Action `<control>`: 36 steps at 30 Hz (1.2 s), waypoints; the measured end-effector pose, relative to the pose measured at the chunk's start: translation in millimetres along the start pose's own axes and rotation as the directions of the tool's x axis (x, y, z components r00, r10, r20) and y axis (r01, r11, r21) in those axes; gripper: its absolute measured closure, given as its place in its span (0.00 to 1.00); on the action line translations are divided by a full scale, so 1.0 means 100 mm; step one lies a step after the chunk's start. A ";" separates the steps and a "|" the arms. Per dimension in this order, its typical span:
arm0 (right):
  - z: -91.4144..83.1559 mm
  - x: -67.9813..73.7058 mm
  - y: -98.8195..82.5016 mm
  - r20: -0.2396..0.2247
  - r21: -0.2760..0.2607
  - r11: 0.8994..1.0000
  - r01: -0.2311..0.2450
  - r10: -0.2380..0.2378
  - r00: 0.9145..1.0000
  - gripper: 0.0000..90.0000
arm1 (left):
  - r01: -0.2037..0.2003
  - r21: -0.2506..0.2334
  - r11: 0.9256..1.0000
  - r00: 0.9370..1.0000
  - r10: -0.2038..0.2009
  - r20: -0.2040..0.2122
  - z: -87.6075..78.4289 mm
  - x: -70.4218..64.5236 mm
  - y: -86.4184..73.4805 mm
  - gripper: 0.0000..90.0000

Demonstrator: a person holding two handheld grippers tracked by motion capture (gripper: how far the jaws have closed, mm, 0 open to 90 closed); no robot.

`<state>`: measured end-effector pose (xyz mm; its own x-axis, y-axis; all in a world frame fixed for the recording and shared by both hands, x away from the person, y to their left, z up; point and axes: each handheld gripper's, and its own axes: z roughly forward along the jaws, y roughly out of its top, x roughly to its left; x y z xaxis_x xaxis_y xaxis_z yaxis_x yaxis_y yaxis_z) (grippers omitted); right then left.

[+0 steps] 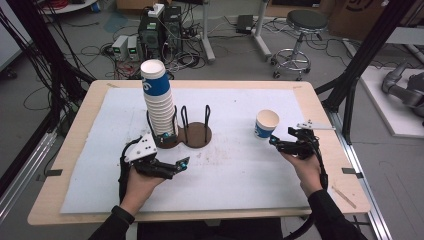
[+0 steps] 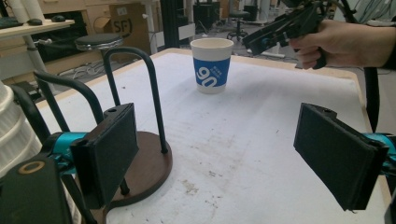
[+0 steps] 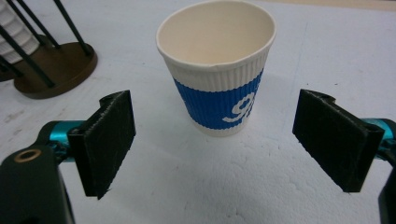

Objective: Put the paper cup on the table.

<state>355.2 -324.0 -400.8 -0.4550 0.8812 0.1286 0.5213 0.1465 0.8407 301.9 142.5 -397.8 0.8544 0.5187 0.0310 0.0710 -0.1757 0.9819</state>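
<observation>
A single white paper cup with a blue band (image 1: 266, 123) stands upright on the white mat, right of centre. My right gripper (image 1: 273, 141) hovers just in front of it and is open. In the right gripper view the cup (image 3: 217, 70) sits a little ahead of the gap of my right gripper (image 3: 222, 140), with neither pad touching it. A tall stack of like cups (image 1: 159, 100) leans in the left half of a dark wire holder. My left gripper (image 1: 183, 162) rests open near the holder's front. In its own view my left gripper (image 2: 224, 149) has nothing between its pads.
The holder's right half (image 1: 196, 131) has a brown round base and bare wire hoops. The white mat (image 1: 225, 185) covers most of the wooden table (image 1: 80, 125). Beyond the far edge are computer cases, cables and a stool (image 1: 300, 30). Black frame posts flank both sides.
</observation>
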 end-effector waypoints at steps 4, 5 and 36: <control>-0.11 -0.01 -0.03 -0.032 -0.038 0.999 0.000 -0.001 0.999 0.15 | 0.003 -0.001 1.000 1.000 -0.003 -0.008 0.00 0.01 0.00 0.15; -0.14 -0.01 -0.04 -0.036 -0.042 0.999 0.005 -0.006 0.999 0.15 | 0.004 0.000 1.000 1.000 -0.004 -0.008 0.00 0.01 0.00 0.15; -0.35 0.21 -0.04 -0.176 -0.253 0.958 0.136 -0.184 0.967 0.17 | 0.006 -0.009 1.000 0.999 -0.006 -0.032 -0.05 0.06 0.00 0.15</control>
<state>318.3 -322.3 -383.4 -0.6633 0.7458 0.0624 0.2545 0.1464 0.9559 304.5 149.9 -397.1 0.8371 0.5461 0.0310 0.0713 -0.1652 0.9837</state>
